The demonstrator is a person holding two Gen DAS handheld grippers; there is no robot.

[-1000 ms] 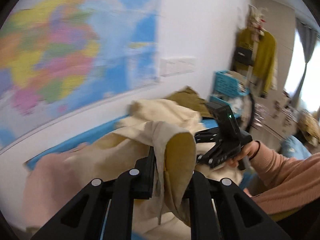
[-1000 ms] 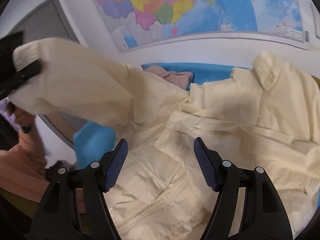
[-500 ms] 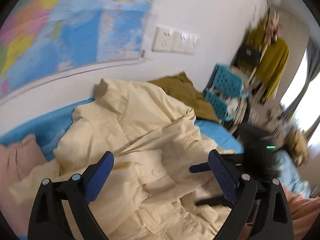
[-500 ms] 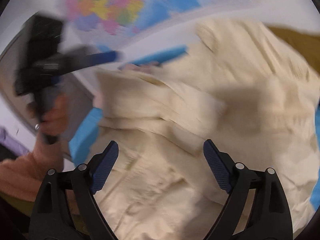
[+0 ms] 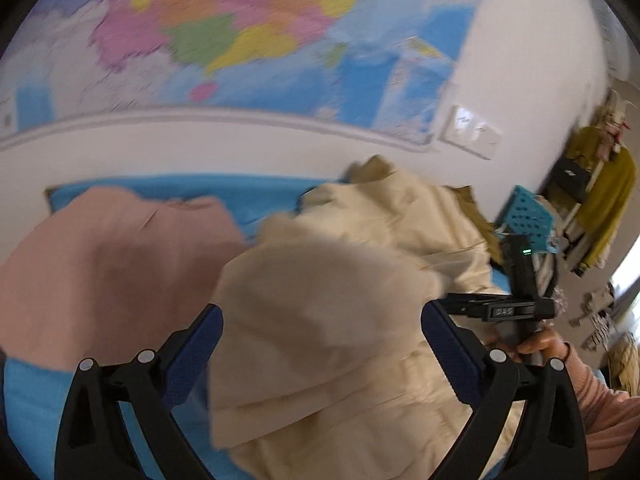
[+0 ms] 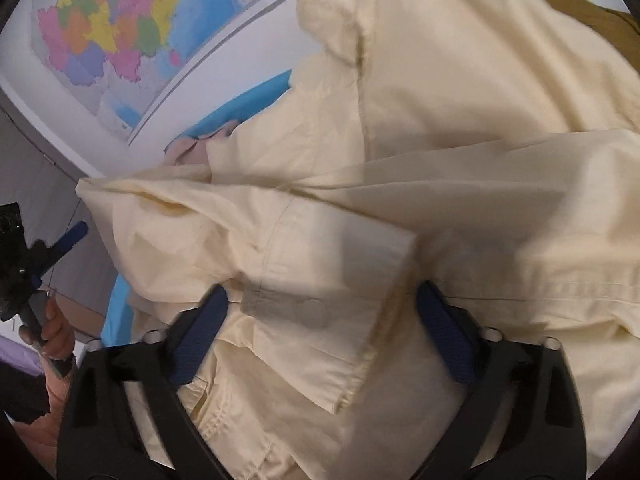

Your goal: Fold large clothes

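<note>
A large cream jacket point(image 5: 360, 300) lies crumpled on a blue surface point(image 5: 256, 196) against the wall. It fills the right wrist view point(image 6: 400, 160), with a sleeve cuff point(image 6: 332, 280) lying across its front. My left gripper point(image 5: 320, 344) is open above the jacket's left part, holding nothing. My right gripper point(image 6: 320, 320) is open just above the cuff, which lies between the spread fingers. The right gripper also shows in the left wrist view point(image 5: 516, 308), and the left gripper shows in the right wrist view point(image 6: 48, 252).
A pink garment point(image 5: 104, 264) lies left of the jacket. An olive garment point(image 6: 600, 20) lies behind it on the right. A map point(image 5: 240, 32) hangs on the wall. Blue baskets point(image 5: 528, 220) and a clothes rack with a yellow garment point(image 5: 604, 200) stand at the far right.
My left gripper let go of the jacket fold it held one second ago and swung left, open. My right gripper dropped close over the sleeve cuff.
</note>
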